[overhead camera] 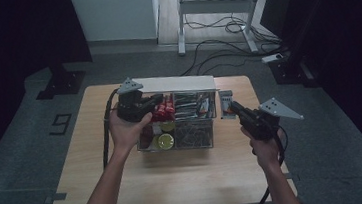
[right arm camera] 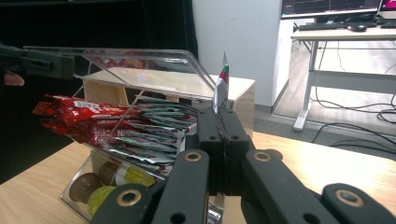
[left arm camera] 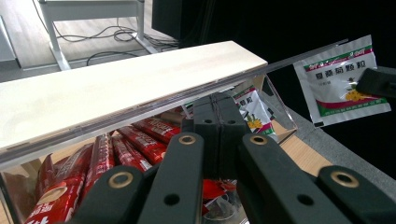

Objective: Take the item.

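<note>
A clear organiser box (overhead camera: 177,147) stands mid-table, holding red sachets (overhead camera: 163,111), green and silver sachets (overhead camera: 192,105) and coffee capsules (overhead camera: 164,140). My left gripper (overhead camera: 155,104) is over the box's left side. In the left gripper view its jaws (left arm camera: 219,108) are shut on the edge of the raised clear lid (left arm camera: 140,114). That lid (right arm camera: 140,58) is tilted up over the sachets, with a pale wooden panel (overhead camera: 177,84) behind it. Just right of the box, my right gripper (overhead camera: 232,108) is shut on a white sachet (overhead camera: 226,102) with green and red print (left arm camera: 341,79). This sachet is edge-on (right arm camera: 221,88) above the right jaws (right arm camera: 222,114).
The wooden table (overhead camera: 176,183) has bare room in front of the box and to both sides. Beyond its far edge are a desk frame (overhead camera: 215,6), loose cables (overhead camera: 229,47) on the grey floor, and black stand bases (overhead camera: 61,83) at left and right.
</note>
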A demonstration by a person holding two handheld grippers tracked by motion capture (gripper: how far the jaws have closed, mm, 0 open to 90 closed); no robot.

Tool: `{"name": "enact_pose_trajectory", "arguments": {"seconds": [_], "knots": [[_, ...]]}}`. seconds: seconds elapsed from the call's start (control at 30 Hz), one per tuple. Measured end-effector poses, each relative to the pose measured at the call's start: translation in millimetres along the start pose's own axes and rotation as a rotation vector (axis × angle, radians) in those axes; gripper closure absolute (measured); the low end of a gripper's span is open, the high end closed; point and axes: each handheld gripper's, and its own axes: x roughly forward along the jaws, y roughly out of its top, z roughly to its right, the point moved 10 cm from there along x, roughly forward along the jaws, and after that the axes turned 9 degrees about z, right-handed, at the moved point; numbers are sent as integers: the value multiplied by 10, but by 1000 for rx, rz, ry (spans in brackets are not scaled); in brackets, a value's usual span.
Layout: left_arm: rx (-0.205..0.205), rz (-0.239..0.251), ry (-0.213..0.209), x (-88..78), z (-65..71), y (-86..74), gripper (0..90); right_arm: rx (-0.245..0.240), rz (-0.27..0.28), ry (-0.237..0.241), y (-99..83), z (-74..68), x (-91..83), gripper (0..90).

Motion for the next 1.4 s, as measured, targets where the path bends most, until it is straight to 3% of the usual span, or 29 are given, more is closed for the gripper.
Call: {"name": "enact_pose_trajectory", "arguments": {"seconds": [0.63,1.4], "knots": [[5,-2,0,5,10,1,895,11,5,-26,-37,149,-120,891],[3,-6,-1,21,21,-5,894,31,-32,-52,-296,297,-151,891]]}}
